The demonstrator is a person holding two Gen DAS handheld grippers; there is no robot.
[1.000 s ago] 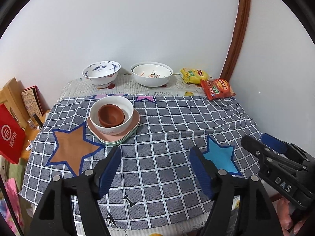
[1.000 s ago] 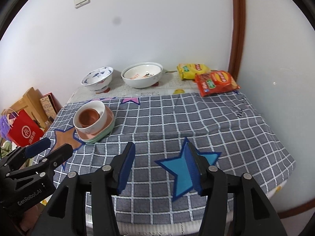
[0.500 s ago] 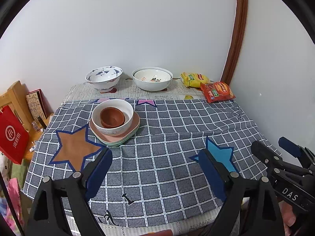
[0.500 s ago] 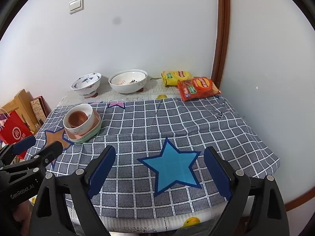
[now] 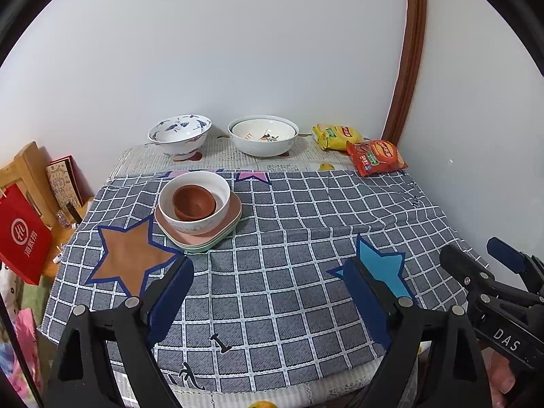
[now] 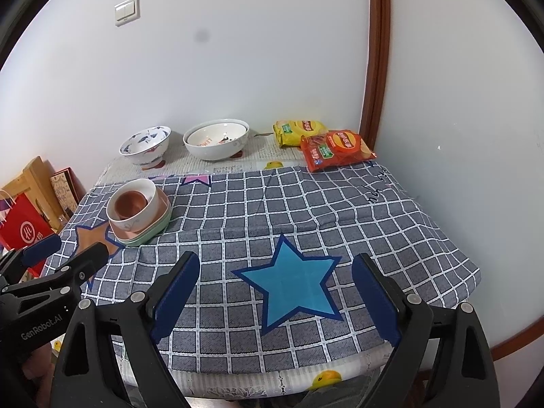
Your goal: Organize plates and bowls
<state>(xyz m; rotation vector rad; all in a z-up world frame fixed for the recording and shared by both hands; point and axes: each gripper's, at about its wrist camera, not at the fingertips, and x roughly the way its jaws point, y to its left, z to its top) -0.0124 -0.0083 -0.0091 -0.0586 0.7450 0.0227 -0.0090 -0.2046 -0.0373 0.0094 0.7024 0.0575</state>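
A brown bowl (image 5: 193, 201) sits inside a white bowl (image 5: 204, 221), which stands on a pink plate (image 5: 231, 219) stacked on a green plate (image 5: 207, 246) at the table's left. The stack also shows in the right wrist view (image 6: 139, 210). A blue-patterned bowl (image 5: 179, 134) and a large white bowl (image 5: 262, 136) stand at the back. My left gripper (image 5: 268, 272) is open and empty above the front edge. My right gripper (image 6: 275, 272) is open and empty above the blue star (image 6: 292, 285). Both grippers are well back from the dishes.
A yellow snack bag (image 5: 335, 135) and a red snack bag (image 5: 375, 157) lie at the back right by the wall corner. A checked cloth (image 5: 306, 224) covers the table. A red paper bag (image 5: 20, 234) and wooden items stand off the left side.
Both grippers have opened wider and pulled back and up from the table. The dishes have not moved.
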